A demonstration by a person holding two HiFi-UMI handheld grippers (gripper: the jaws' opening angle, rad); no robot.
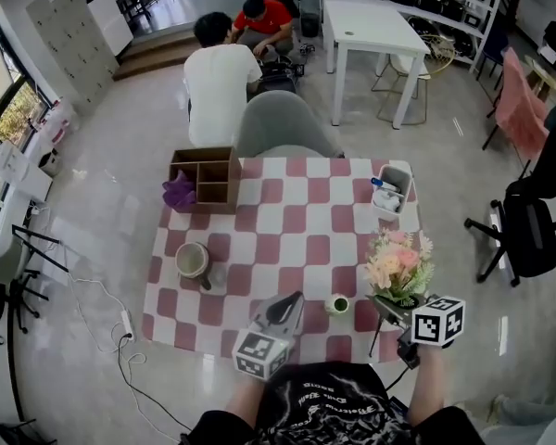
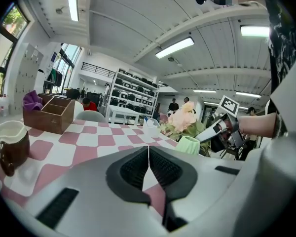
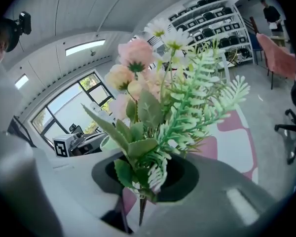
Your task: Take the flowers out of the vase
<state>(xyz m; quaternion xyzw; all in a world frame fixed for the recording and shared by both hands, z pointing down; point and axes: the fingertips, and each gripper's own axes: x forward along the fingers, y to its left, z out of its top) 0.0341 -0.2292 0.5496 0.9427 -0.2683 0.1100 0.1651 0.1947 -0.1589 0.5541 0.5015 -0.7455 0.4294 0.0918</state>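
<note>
The flowers point(image 3: 160, 107), a bunch of pink and cream blooms with green fern sprigs, are clamped by their stems between the jaws of the right gripper point(image 3: 145, 186), and the blooms stand out beyond the jaw tips. In the head view the bunch is seen over the near right corner of the checked table point(image 1: 287, 221), just to the right of the small green vase point(image 1: 337, 304) and clear of its mouth. The vase is stood on the cloth between the two grippers. The left gripper point(image 2: 148, 168) is held over the near edge of the table, left of the vase, its jaws brought together with nothing between them. Farther off, a brown and cream mug point(image 1: 194, 260) is set on the left side. A wooden box point(image 1: 207, 179) with a purple cloth point(image 1: 178, 193) beside it is placed at the far left corner, and a white tub point(image 1: 390, 193) at the far right corner.
</note>
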